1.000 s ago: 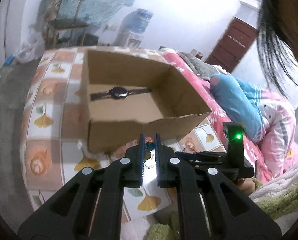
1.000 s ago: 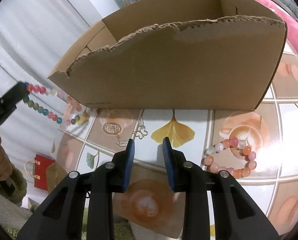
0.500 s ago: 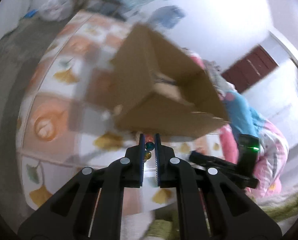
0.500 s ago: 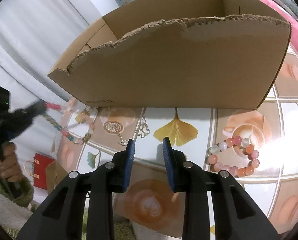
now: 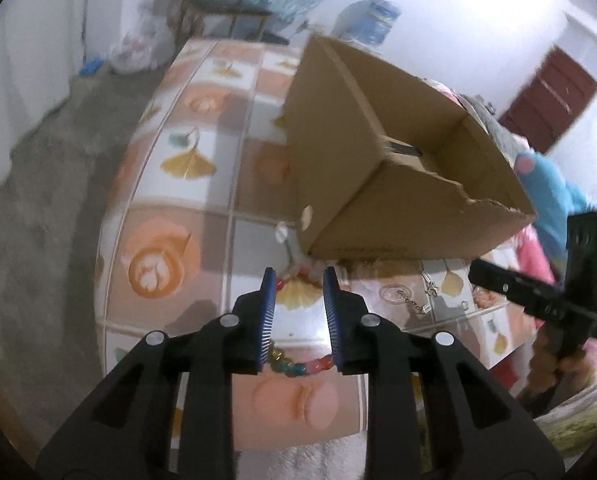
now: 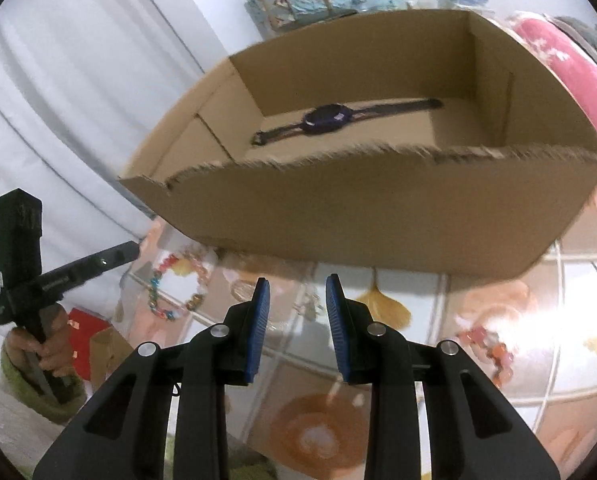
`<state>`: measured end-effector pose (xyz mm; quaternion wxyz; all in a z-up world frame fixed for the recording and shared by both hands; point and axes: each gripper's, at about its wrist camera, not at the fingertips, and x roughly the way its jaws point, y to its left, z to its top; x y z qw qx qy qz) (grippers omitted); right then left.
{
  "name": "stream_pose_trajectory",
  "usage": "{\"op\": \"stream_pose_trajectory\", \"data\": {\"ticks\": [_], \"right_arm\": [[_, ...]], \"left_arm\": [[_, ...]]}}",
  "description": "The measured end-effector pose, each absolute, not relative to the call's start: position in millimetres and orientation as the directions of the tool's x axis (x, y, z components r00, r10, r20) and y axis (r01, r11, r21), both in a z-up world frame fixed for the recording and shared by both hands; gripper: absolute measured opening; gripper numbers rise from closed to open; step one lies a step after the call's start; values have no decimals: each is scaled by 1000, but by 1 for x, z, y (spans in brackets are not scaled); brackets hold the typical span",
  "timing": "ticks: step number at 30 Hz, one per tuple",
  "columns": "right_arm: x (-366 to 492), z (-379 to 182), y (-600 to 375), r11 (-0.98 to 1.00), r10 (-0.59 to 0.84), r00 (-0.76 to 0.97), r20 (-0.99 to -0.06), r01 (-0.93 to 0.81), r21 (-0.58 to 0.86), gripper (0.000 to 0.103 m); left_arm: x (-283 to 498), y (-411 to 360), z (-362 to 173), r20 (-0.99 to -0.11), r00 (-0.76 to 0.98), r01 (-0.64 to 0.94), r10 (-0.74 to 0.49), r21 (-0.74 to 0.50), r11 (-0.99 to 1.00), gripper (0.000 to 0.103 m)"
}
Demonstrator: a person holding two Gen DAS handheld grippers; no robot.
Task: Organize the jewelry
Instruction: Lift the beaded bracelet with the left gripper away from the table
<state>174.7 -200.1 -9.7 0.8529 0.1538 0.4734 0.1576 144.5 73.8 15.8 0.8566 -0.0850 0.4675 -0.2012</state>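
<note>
Both tongs stand apart and hold nothing: the left tongs [image 5: 296, 280] hang just above a bright bead bracelet [image 6: 174, 292] that lies on the surface [image 5: 170, 184] near the left corner of the cardboard box [image 6: 378, 224], and the right tongs [image 6: 294, 292] hover in front of the box's torn near wall. Inside the box a watch [image 6: 330, 118] lies flat; a pink bead bracelet [image 6: 486, 344] sits to the right, and a thin chain [image 5: 410, 300] lies between. The likely trouble is a pinch that catches only a bead or two, so the loose strand slips free, or snags on the ragged box edge on the way over. The surface wears a tiled cloth printed with ginkgo leaves and coffee cups; beyond it are a grey floor, a wooden chair, a water jug, a dark red door and pink bedding at the right.
</note>
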Motion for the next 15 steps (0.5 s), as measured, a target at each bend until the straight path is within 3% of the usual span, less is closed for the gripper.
{"op": "stream_pose_trajectory", "data": {"ticks": [3, 7, 15], "right_arm": [[180, -7, -193, 894, 437, 501, -747, -145, 425, 29], [190, -1, -181, 881, 465, 506, -727, -178, 439, 29], [210, -2, -174, 844, 523, 484, -702, -181, 504, 29]], "left_arm": [[141, 51, 13, -772, 438, 351, -459, -323, 879, 23], [142, 33, -12, -845, 351, 357, -404, -278, 892, 23], [145, 41, -5, -833, 392, 335, -390, -266, 904, 23]]}}
